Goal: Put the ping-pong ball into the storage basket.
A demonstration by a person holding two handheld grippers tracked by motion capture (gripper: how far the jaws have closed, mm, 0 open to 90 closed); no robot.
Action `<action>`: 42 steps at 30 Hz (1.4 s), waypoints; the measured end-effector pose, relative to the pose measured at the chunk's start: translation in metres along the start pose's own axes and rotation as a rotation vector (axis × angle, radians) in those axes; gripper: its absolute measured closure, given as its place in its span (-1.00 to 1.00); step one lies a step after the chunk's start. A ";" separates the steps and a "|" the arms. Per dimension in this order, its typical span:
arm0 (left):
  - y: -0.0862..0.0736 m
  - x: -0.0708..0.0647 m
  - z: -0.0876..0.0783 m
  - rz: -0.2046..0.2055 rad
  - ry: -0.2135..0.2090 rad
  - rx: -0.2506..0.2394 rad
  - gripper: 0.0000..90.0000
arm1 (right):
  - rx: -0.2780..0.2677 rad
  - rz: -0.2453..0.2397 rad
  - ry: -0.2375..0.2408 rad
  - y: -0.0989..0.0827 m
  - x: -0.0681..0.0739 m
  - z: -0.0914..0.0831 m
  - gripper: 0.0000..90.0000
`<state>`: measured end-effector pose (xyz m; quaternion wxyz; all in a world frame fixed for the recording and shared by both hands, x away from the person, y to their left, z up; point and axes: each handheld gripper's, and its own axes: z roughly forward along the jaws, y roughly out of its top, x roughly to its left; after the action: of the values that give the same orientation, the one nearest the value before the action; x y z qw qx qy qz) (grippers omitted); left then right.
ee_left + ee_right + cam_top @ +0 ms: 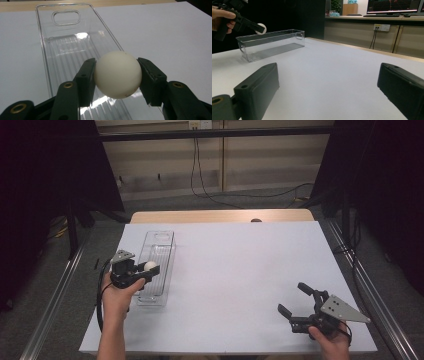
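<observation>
Left gripper view looks straight at the ball [117, 74], a plain white one, pinched on both sides between the two black pads of the left hand-held gripper [117, 77], which is clamped on it. The ball hangs above the open top of a clear bin [65, 37], a long, narrow box with a ribbed floor and a cut-out handle in its far end wall.

From the high view, the bin [158, 242] lies lengthwise near the left edge of the table [240, 265], running from the near side toward the far side. The left hand-held gripper [145, 274] reaches in from the left edge, and the ball [150, 265] sits over the bin's near half.

The right hand-held gripper [295, 299] is well apart from all this, near the table's near right corner, its jaws spread wide with nothing between them. In the right gripper view the bin [272, 43] shows far off across the bare white tabletop, with the ball [260, 28] held just above its rim.
</observation>
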<state>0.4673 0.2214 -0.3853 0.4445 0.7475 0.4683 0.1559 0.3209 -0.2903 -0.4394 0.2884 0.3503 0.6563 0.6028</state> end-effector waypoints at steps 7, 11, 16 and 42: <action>-0.001 0.001 0.002 0.015 0.008 0.002 0.13 | 0.002 0.002 0.001 0.000 0.000 0.000 -0.92; -0.002 0.001 0.003 0.016 0.012 0.006 0.13 | 0.002 0.002 -0.001 0.000 0.000 0.000 -0.92; -0.002 0.001 0.003 0.022 0.019 0.016 0.13 | 0.000 -0.001 -0.003 0.000 0.000 0.000 -0.92; -0.005 0.001 0.009 0.027 0.041 0.031 0.12 | 0.000 -0.002 -0.003 0.000 0.000 0.000 -0.92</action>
<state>0.4704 0.2187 -0.3945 0.4208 0.7573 0.4697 0.1698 0.3206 -0.2905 -0.4390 0.2901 0.3504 0.6563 0.6019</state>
